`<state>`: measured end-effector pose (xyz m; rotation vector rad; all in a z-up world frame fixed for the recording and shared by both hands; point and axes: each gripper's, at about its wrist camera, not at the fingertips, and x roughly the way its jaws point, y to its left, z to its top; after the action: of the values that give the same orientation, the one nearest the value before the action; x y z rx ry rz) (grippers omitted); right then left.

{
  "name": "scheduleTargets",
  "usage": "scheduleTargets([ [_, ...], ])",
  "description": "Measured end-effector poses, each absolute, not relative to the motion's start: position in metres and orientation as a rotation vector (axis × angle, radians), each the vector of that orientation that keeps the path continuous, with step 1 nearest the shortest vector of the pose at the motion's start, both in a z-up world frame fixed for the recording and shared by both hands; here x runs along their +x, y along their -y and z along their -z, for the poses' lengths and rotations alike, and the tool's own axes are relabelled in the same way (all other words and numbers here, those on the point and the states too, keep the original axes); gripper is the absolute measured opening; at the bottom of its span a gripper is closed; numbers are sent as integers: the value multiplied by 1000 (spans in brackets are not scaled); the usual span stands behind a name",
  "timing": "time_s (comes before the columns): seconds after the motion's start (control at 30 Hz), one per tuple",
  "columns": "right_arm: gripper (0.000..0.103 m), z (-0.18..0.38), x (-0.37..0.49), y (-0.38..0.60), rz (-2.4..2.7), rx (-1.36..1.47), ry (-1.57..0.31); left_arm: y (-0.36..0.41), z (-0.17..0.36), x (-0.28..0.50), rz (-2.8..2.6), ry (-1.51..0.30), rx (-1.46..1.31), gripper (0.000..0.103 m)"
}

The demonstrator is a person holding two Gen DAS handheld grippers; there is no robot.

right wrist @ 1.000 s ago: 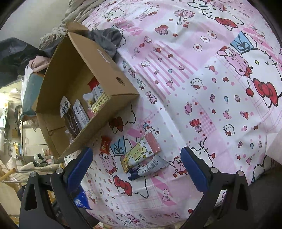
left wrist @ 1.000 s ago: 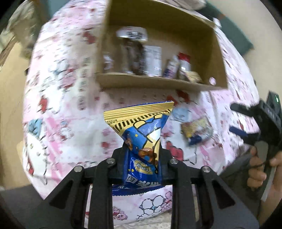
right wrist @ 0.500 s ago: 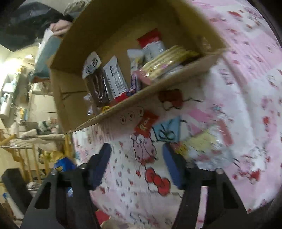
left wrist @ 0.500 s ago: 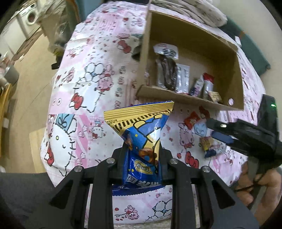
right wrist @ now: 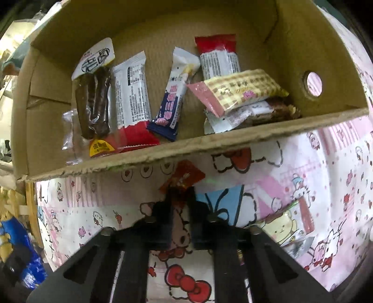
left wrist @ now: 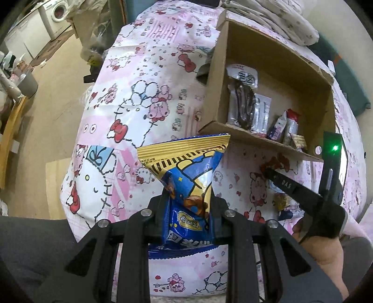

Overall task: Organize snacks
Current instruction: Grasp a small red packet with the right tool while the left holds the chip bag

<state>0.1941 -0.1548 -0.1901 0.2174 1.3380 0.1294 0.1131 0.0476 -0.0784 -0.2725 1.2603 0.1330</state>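
Note:
My left gripper (left wrist: 188, 205) is shut on a blue and yellow snack bag (left wrist: 188, 177) and holds it above the pink cartoon bedspread (left wrist: 130, 111), short of the cardboard box (left wrist: 275, 58). My right gripper (right wrist: 180, 193) is closed on a small red packet (right wrist: 184, 176) lying on the spread just in front of the box's near wall (right wrist: 209, 144). The box holds several snacks, among them a dark meat stick pack (right wrist: 94, 93) and a checkered wafer pack (right wrist: 242, 89). The right gripper also shows in the left wrist view (left wrist: 270, 172).
A yellow cartoon snack pack (right wrist: 286, 226) and a silvery wrapper (right wrist: 296, 244) lie on the spread to the right of my right gripper. Folded bedding (left wrist: 275, 18) sits behind the box. The floor (left wrist: 46, 98) drops off at the left.
My right gripper moved in toward the box front and closed from wide open onto the red packet. The left gripper drew back and left, still holding the bag.

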Motion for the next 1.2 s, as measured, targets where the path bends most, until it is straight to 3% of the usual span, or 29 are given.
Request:
scheduleTargets([
  [0.4, 4, 147, 147, 198, -291, 407, -1308, -61, 83, 113, -200, -1258, -278, 21],
  [0.77, 4, 94, 117, 236, -360, 575, -1153, -53, 80, 109, -174, -1212, -273, 21],
  [1.2, 4, 23, 137, 282, -368, 534, -910, -44, -6, 156, -89, -1046, -188, 21],
])
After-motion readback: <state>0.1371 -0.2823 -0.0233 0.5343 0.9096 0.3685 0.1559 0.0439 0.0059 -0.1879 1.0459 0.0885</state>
